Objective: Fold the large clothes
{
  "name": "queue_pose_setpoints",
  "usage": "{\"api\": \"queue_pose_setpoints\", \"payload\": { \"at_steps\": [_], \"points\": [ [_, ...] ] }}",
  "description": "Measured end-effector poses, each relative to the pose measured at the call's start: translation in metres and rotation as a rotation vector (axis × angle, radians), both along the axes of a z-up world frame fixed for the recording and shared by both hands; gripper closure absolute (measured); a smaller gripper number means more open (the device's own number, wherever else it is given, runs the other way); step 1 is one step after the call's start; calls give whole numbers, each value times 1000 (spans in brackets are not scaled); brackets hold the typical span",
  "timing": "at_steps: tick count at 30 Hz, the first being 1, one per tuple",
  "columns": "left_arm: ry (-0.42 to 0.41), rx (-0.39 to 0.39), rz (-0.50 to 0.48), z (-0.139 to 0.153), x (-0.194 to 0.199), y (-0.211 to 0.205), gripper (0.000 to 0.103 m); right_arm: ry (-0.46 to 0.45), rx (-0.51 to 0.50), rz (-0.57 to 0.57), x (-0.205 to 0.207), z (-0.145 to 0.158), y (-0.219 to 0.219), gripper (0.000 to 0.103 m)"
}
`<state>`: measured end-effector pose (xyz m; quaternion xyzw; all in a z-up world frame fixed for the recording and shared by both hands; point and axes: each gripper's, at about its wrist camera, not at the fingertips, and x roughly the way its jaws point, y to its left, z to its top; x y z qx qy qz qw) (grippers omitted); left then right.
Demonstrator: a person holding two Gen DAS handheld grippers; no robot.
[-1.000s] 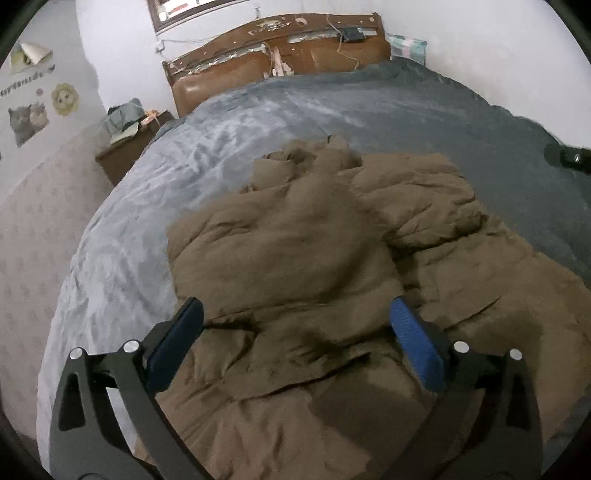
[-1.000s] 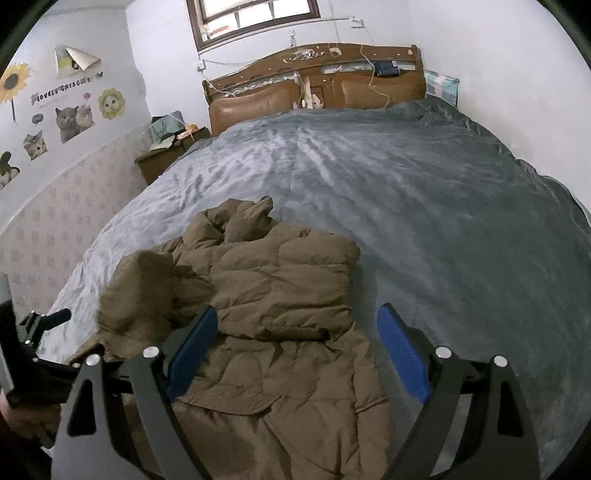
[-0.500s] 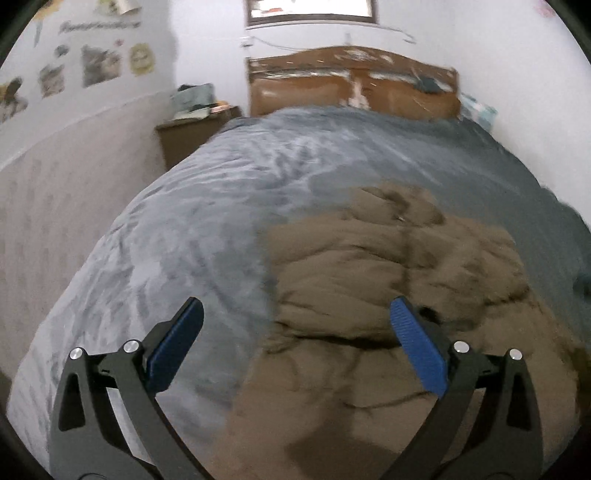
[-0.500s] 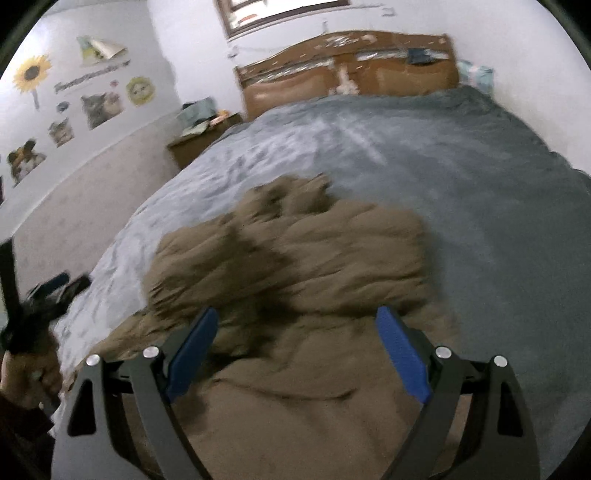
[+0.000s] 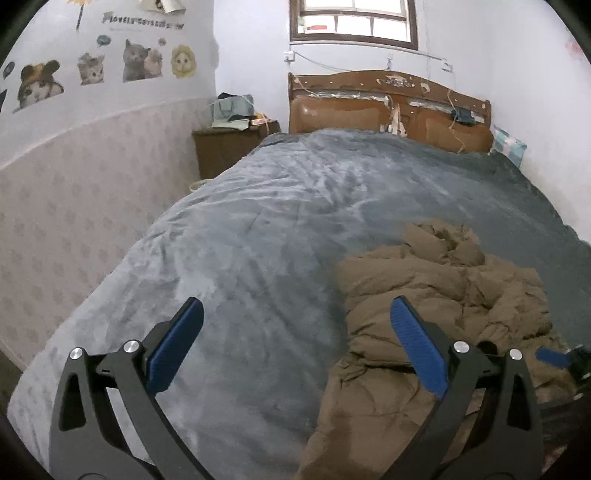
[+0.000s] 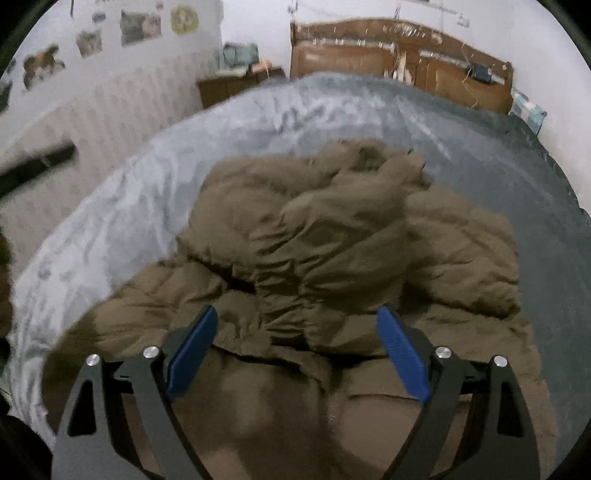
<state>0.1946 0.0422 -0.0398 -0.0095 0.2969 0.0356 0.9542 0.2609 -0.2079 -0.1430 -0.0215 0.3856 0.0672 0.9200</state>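
Blue ribbed pads line the fingers of the left gripper (image 5: 293,341), whose jaws stand wide apart with nothing between them, hovering above bare grey bedspread (image 5: 240,236). Its right finger hangs over the left edge of a brown padded jacket (image 5: 436,295), which lies crumpled on the near right part of the bed, apart from the gripper. At the right edge of the left wrist view a blue pad of the right gripper (image 5: 552,358) shows above the jacket.

In the right wrist view, the right gripper (image 6: 295,347) is also spread wide and holds nothing. It hangs directly over the jacket (image 6: 351,240), with a bunched, puffy fold of it, perhaps a sleeve, rising between and beyond the two fingers; the picture is blurred, so I cannot tell whether the pads touch the fabric.

Beyond the jacket the bedspread (image 6: 461,133) runs to a worn brown wooden headboard (image 5: 388,99) against the far wall. A window (image 5: 352,22) sits above it. To the left of the headboard stands a wooden nightstand (image 5: 225,147) with a pale bag and oddments on top. Cat stickers (image 5: 140,61) decorate the left wall.
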Motion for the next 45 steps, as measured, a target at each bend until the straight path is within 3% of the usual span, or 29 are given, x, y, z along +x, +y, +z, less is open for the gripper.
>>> {"api": "queue_pose_setpoints", "payload": {
  "at_steps": [1, 2, 3, 6, 12, 13, 14, 15, 19, 22, 23, 27, 31, 32, 33, 35, 38, 40, 41, 43, 45],
  "points": [
    [7, -28, 6, -1, 1, 6, 3, 15, -14, 0, 7, -7, 4, 15],
    [12, -49, 12, -1, 1, 10, 3, 24, -51, -7, 14, -15, 7, 25],
    [20, -74, 17, -3, 3, 15, 3, 19, -63, -11, 19, -17, 6, 61],
    [28, -85, 29, -7, 4, 17, 3, 33, -4, -42, 30, -10, -21, 90],
    [-20, -69, 18, 1, -4, 8, 3, -99, 112, -221, 11, 48, -138, 87],
    [-18, -62, 15, -1, -5, 6, 3, -107, 116, -282, 8, 52, -169, 80],
    [-11, -56, 10, -3, -4, 4, 3, -98, 101, -323, 8, 52, -189, 40],
    [1, -47, 6, -8, -2, 0, 3, -60, 91, -368, 9, 48, -219, 24],
    [48, -47, -10, -22, 8, -11, 3, -73, 207, -435, -18, 30, -295, 24],
    [64, -28, -21, -30, 14, -23, 3, -20, 362, -381, -16, 10, -308, 24],
    [64, -18, -29, -31, 17, -27, 3, -9, 369, -360, -11, 7, -306, 24],
    [77, 47, -62, -44, 28, -46, 3, 7, 339, -212, 17, -1, -256, 23],
    [114, 44, -85, -59, 35, -52, 3, 97, 241, -167, 51, -26, -216, 25],
    [118, 54, -88, -61, 36, -54, 3, 115, 240, -152, 56, -32, -212, 51],
    [118, 59, -89, -62, 37, -54, 3, 133, 228, -133, 59, -37, -208, 67],
    [118, 68, -103, -62, 38, -57, 3, 113, 207, -109, 57, -36, -204, 73],
    [120, 50, -130, -60, 38, -62, 3, 9, 181, -152, 48, -10, -217, 73],
    [137, -26, -163, -60, 39, -64, 3, -28, 165, -219, 44, -1, -232, 73],
    [140, -54, -180, -59, 38, -68, 3, -28, 152, -243, 44, 1, -238, 73],
    [140, -31, -200, -60, 37, -79, 3, -4, 96, -304, 44, -9, -249, 70],
    [146, 13, -214, -63, 38, -91, 3, 48, 104, -338, 47, -22, -260, 58]
  ]
}}
